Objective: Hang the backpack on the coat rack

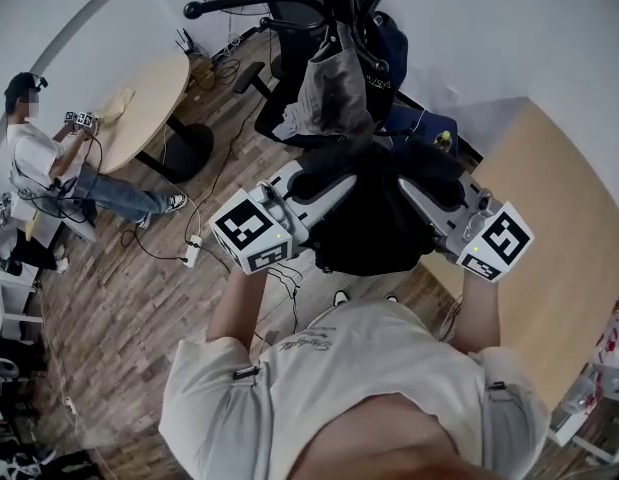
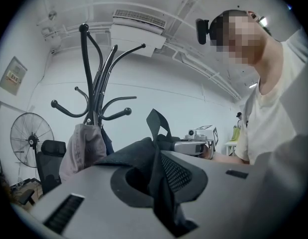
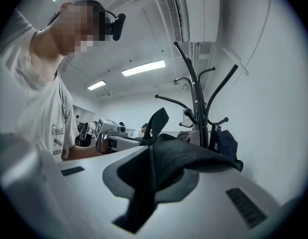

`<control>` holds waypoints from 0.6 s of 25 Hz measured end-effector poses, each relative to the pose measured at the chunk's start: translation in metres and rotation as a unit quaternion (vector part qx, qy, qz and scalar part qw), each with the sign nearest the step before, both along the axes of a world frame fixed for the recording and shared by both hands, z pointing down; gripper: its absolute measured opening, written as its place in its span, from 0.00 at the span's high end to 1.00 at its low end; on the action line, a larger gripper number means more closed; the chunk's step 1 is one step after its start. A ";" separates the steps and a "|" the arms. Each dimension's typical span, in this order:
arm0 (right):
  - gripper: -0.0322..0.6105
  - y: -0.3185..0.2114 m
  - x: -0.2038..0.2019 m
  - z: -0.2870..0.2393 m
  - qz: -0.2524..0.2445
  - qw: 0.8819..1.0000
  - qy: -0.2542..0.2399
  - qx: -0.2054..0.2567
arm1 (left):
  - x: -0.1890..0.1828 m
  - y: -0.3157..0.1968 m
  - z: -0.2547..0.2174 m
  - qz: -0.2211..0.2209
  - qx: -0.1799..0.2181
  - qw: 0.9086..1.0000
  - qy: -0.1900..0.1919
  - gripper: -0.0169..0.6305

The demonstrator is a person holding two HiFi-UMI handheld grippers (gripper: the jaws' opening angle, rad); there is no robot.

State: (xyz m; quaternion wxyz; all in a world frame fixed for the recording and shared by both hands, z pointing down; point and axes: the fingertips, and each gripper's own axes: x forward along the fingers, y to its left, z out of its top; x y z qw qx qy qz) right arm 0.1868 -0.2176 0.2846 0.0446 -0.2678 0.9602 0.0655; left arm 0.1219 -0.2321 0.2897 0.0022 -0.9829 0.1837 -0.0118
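Note:
The black backpack (image 1: 374,223) hangs between my two grippers in front of the chest. My left gripper (image 1: 314,186) is shut on its black fabric at the left side, and a strap loop (image 2: 156,121) stands up past the jaws. My right gripper (image 1: 419,188) is shut on the fabric at the right side. In the left gripper view the jaws (image 2: 158,171) pinch a fold of backpack (image 2: 129,153); in the right gripper view the jaws (image 3: 151,173) do the same with the backpack (image 3: 188,156). The black coat rack (image 1: 334,13) (image 2: 94,78) (image 3: 198,103) stands just beyond, its upper hooks bare.
A grey garment (image 1: 334,88) (image 2: 84,143) and a dark blue bag (image 1: 391,63) (image 3: 226,143) hang on the rack's lower hooks. A fan (image 2: 29,138) and an office chair (image 1: 274,83) stand behind. A wooden table (image 1: 559,248) lies right; a round table (image 1: 139,98) and another person (image 1: 49,168) are left.

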 end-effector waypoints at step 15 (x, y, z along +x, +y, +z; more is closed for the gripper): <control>0.89 -0.084 0.017 -0.037 0.005 1.000 -0.012 -0.003 | 0.010 -0.073 -0.037 -0.050 0.014 0.998 0.026 0.90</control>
